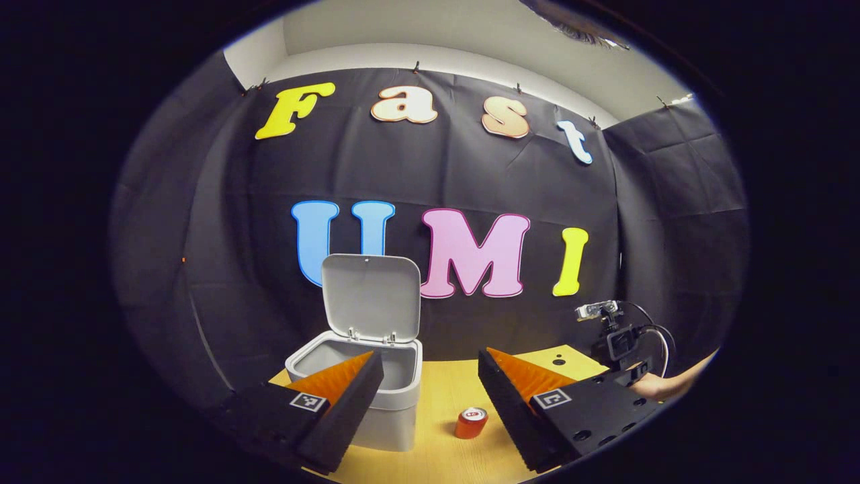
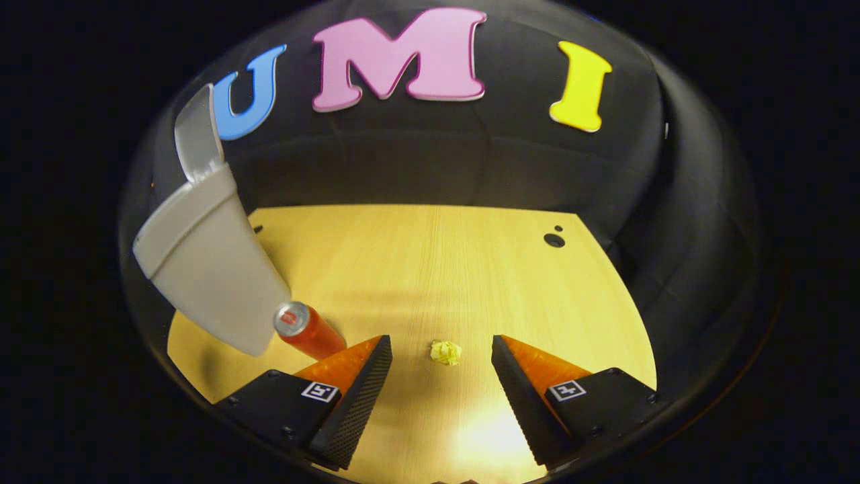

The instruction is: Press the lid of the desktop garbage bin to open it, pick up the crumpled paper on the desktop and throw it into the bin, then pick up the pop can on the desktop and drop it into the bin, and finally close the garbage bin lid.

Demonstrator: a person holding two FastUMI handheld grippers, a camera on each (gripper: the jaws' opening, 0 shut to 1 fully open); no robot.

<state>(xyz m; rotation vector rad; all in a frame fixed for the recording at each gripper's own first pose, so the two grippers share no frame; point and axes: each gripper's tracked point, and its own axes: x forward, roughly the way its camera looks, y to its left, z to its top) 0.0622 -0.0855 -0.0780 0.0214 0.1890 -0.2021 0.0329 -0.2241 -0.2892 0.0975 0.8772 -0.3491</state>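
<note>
Spread jaws, wooden desktop, black cloth wall

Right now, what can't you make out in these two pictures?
- Inside of the bin: in the left gripper view, the left gripper finger covers part of the opening, so its contents are hidden.
- Can: in the right gripper view, its base sits behind the right gripper finger.
- Crumpled paper: too small for detail.
</note>
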